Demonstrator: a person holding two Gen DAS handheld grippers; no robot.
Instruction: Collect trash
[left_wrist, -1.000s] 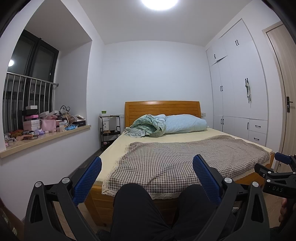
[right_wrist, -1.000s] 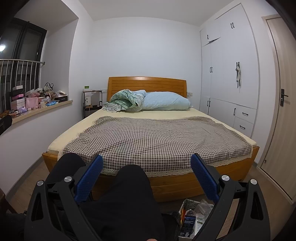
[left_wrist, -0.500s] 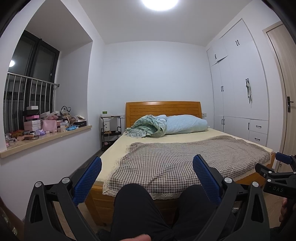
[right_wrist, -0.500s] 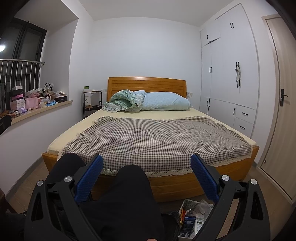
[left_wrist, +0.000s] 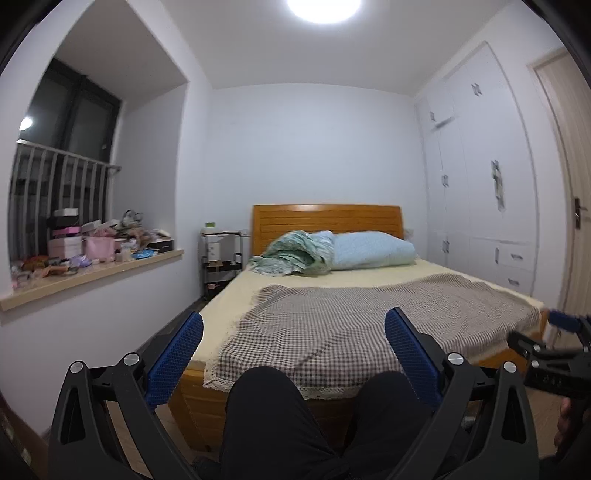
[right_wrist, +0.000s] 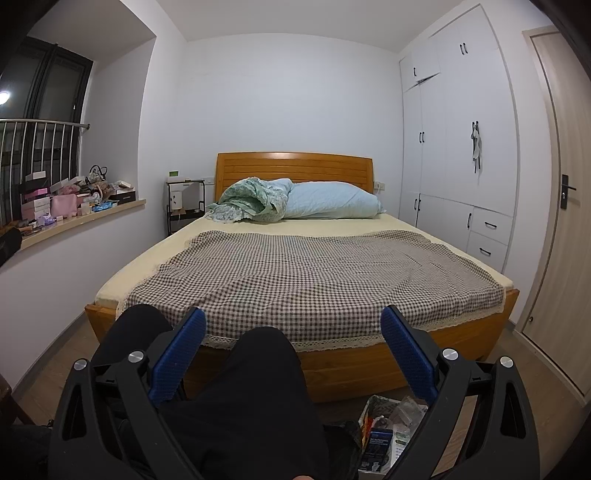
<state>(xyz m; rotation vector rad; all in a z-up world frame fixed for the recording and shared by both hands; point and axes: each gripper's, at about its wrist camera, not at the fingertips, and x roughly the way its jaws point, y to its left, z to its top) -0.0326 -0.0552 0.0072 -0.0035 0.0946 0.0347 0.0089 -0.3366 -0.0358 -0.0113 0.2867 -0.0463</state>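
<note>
My left gripper (left_wrist: 293, 328) is open and empty, held above a person's black-trousered knees (left_wrist: 266, 406) in front of the bed. My right gripper (right_wrist: 293, 328) is open and empty too, over the same knees (right_wrist: 258, 387); it also shows at the right edge of the left wrist view (left_wrist: 554, 354). A container of packaging and trash (right_wrist: 384, 432) sits on the floor at the foot of the bed, below my right gripper's right finger. No trash lies on the checked blanket (right_wrist: 314, 269).
A wooden bed (right_wrist: 351, 369) with a blue pillow (right_wrist: 332, 201) and a crumpled green cover (right_wrist: 251, 201) fills the room. A cluttered window sill (left_wrist: 92, 254) is on the left, a bedside rack (right_wrist: 184, 203) by the headboard, white wardrobes (right_wrist: 461, 147) and a door (right_wrist: 565, 221) on the right.
The left wrist view has tilted slightly and blurred, so the left gripper is moving a little. The right gripper is still. Both stay open.
</note>
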